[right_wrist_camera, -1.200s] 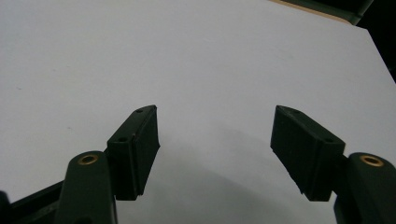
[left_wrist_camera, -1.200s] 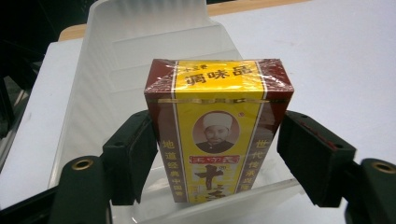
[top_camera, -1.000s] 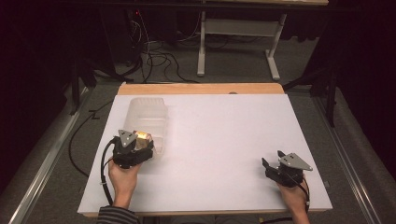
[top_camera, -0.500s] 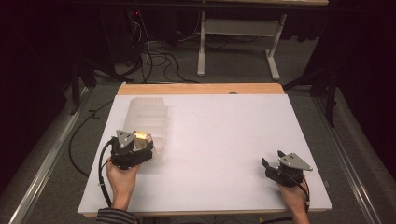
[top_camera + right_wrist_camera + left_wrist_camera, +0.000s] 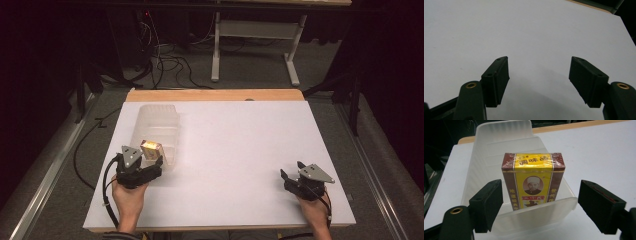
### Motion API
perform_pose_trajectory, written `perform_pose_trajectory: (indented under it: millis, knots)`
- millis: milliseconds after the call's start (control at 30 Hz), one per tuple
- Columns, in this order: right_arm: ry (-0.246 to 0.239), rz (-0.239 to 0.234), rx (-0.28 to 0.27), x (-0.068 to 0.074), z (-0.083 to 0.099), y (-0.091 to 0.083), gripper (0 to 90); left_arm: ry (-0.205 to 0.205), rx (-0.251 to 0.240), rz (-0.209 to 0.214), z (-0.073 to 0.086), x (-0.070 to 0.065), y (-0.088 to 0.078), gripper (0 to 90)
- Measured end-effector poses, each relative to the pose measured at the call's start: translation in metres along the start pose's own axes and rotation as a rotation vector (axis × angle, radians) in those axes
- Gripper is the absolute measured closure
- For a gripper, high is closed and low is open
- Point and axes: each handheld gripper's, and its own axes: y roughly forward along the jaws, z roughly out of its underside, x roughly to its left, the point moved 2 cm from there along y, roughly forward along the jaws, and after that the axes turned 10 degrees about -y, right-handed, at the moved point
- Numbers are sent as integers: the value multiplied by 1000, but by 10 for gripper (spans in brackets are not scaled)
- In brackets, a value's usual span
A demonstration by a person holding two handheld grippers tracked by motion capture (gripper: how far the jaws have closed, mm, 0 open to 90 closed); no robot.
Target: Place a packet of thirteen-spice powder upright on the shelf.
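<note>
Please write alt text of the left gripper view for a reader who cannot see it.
A yellow and brown box stands upright in the near end of a clear plastic tray on a white table. The left gripper is open, its two black jaws apart on either side of the box and not touching it.

The box's (image 5: 533,181) lower edge is hidden behind the near wall of the clear plastic tray (image 5: 499,147); its small print is too fine to read. In the high view the left gripper (image 5: 150,167) covers the tray's near end, and both forearms are cut off by the bottom edge. The left gripper view cuts off the tray's near underside and the tabletop's (image 5: 599,152) right part.
</note>
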Motion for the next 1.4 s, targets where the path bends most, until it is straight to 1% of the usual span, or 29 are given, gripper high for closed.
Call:
perform_pose_trajectory:
  millis: [233,567,767,900,1100,1133,1200,1233,1300,1400]
  knots:
    - [1,1,-1,0,0,0,328,-1,-20,13,3,-2,-9,210]
    - [-7,-2,-10,0,0,0,329,-7,-24,23,9,-5,-14,219]
    - [-9,-2,-10,0,0,0,329,2,-22,39,12,-8,-18,227]
    - [-10,-2,-8,0,0,0,329,20,-24,35,15,-12,-21,230]
    - [-9,-3,-2,1,0,0,329,17,-31,67,18,-18,-26,236]
    - [-9,-3,-2,1,0,0,329,17,-31,67,18,-18,-26,236]
    - [-9,-3,-2,1,0,0,329,18,-37,76,18,-21,-28,237]
    - [-9,-3,-2,1,0,0,329,20,-43,89,18,-23,-29,238]
    - [-9,-3,-2,1,0,0,329,20,-44,95,18,-25,-30,239]
    - [-6,-4,-1,1,0,0,329,35,-42,112,18,-30,-30,241]
